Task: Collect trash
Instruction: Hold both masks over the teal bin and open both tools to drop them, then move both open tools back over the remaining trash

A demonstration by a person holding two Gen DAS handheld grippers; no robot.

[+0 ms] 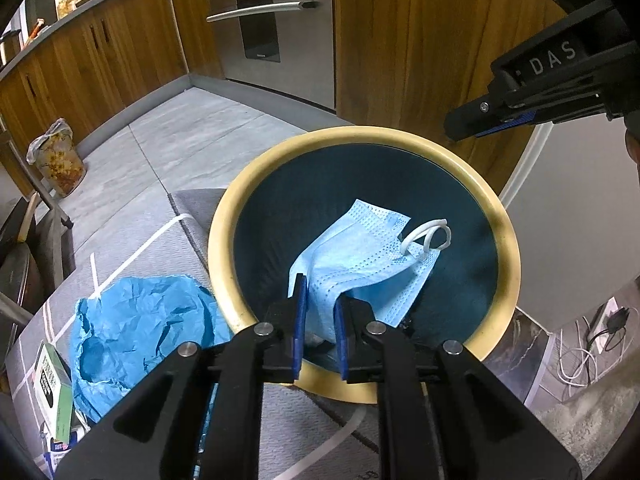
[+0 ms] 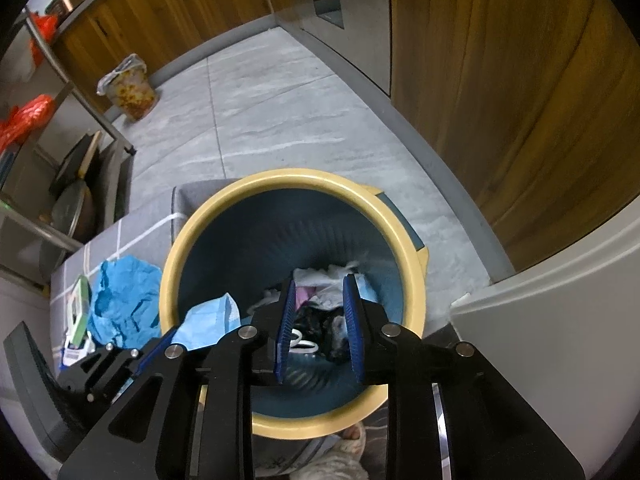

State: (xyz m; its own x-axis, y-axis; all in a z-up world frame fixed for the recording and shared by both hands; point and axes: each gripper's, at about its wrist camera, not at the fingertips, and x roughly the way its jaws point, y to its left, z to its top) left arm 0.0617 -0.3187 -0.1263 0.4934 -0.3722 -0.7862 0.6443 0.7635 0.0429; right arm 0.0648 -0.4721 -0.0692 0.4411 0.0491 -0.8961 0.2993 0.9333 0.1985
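Item: face mask [image 1: 360, 256], pale blue, pleated, with white ear loop. Location: hanging over the mouth of the bin [image 1: 508, 240], one end between the pads of the left gripper [image 1: 320, 320]. The pads stand a little apart with the fabric bunched between them, so the grip reads as slackening; whether they still press the cloth cannot be told for certain.

Item: bin, dark blue inside, cream rim, standing on a grey mat [image 1: 280, 432] with white lines. It already holds mixed scraps (white tissue, something dark, a white loop) seen in the right wrist view.

Item: right gripper [image 2: 318, 328], poised above the bin opening, released, nothing between its pads.

Item: crumpled blue paper [image 1: 132, 332], on the mat just beside the bin, not yet collected. A small green-and-white box [image 1: 54, 396] lies next to it.

Step in hand, as judged: dropping the mask into the bin. To do it well, the left gripper should open fully while held over the middle of the opening, so the mask falls clear of the rim and does not drape over it. The ear loop could snag on a pad; a small shake after release would free it. The blue paper looks like the next pick, and the left gripper is nearer to it.
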